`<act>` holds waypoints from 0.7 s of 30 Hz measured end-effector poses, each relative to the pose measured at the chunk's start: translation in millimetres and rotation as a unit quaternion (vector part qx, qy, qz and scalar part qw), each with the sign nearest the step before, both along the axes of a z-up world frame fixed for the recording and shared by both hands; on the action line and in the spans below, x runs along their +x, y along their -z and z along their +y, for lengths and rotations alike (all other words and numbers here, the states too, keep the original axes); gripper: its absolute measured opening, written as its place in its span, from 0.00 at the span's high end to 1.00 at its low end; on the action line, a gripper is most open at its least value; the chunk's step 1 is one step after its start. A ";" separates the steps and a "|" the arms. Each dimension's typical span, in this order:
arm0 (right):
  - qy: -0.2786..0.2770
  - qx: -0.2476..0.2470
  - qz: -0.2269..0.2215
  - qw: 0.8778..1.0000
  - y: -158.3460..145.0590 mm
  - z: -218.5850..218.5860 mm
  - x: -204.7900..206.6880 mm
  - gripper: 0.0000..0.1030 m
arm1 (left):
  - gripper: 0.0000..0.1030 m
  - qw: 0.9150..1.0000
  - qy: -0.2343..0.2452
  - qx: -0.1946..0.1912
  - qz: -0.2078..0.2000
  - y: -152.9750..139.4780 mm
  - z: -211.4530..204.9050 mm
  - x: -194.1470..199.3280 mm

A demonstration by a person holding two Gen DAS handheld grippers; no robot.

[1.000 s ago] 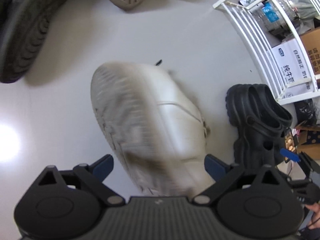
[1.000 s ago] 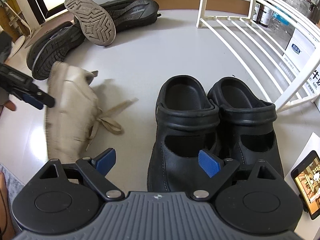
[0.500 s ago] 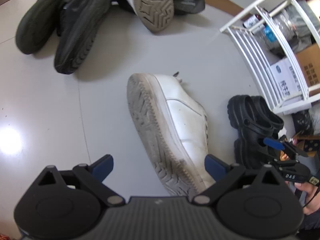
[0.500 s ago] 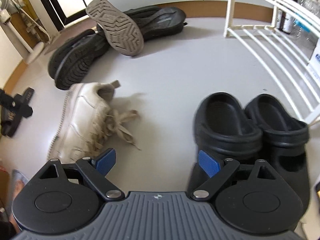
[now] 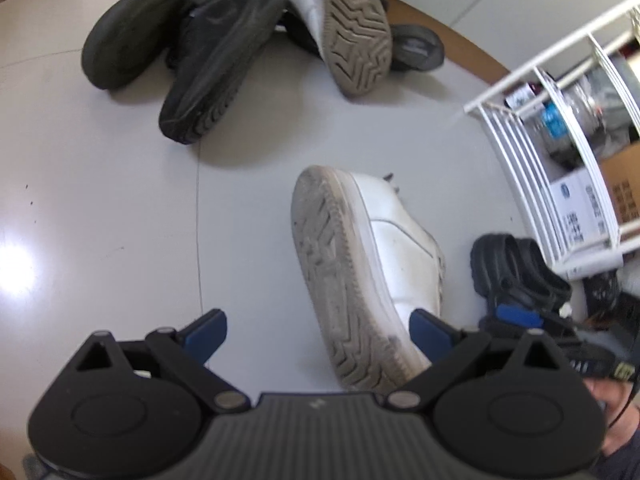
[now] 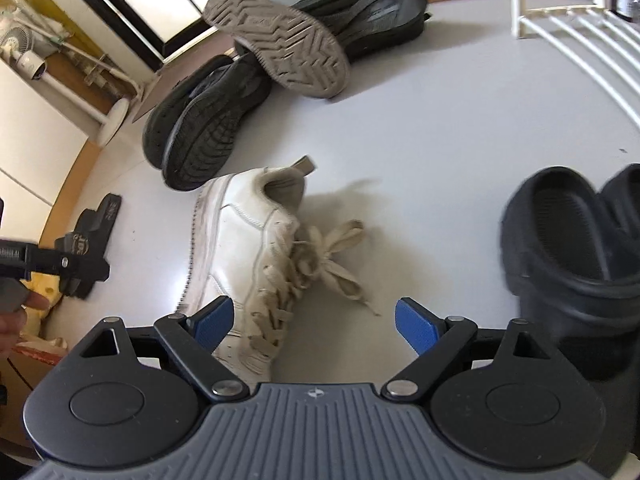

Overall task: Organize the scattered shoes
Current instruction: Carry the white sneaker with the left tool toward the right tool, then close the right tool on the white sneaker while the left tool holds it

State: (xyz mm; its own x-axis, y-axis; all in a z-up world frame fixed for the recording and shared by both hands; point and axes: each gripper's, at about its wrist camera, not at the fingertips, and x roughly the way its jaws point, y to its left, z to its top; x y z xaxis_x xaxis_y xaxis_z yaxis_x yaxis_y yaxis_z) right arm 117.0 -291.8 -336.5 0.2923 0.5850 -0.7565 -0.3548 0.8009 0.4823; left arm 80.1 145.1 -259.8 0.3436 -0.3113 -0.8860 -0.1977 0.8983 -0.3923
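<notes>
A white sneaker [image 5: 372, 264] lies on its side on the grey floor, sole facing the left wrist view; the right wrist view shows its laces [image 6: 260, 256]. My left gripper [image 5: 320, 330] is open just behind it, holding nothing. My right gripper [image 6: 314, 320] is also open, above the sneaker's toe. A pair of black clogs [image 6: 568, 236] stands to the right, seen small in the left wrist view as black clogs [image 5: 516, 272]. Farther back lies a heap of dark sneakers [image 5: 200, 60] with a second white sneaker [image 5: 344, 20] sole-up.
A white wire shoe rack [image 5: 556, 140] stands at the right, with boxes and bottles behind it. A black slide sandal [image 6: 92, 240] lies at the left near the wall. A hand [image 6: 16, 312] holds the other gripper at the left edge.
The white sneaker was let go and now rests on the floor on its side. Both grippers have pulled back and up, so more of the floor and shoe heap shows.
</notes>
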 end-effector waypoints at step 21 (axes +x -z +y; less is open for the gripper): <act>-0.017 0.062 0.065 0.996 39.0 48.6 27.1 0.29 | 0.04 1.000 -0.012 -0.013 -0.006 5.3 7.5 1.1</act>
State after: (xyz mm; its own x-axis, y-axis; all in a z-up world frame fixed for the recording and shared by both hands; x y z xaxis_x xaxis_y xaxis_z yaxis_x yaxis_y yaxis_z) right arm 144.1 -243.3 -375.5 0.1750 0.6845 -0.7077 -0.3082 0.7207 0.6210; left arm 81.2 152.5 -265.1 0.3615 -0.3265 -0.8733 -0.2137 0.8827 -0.4184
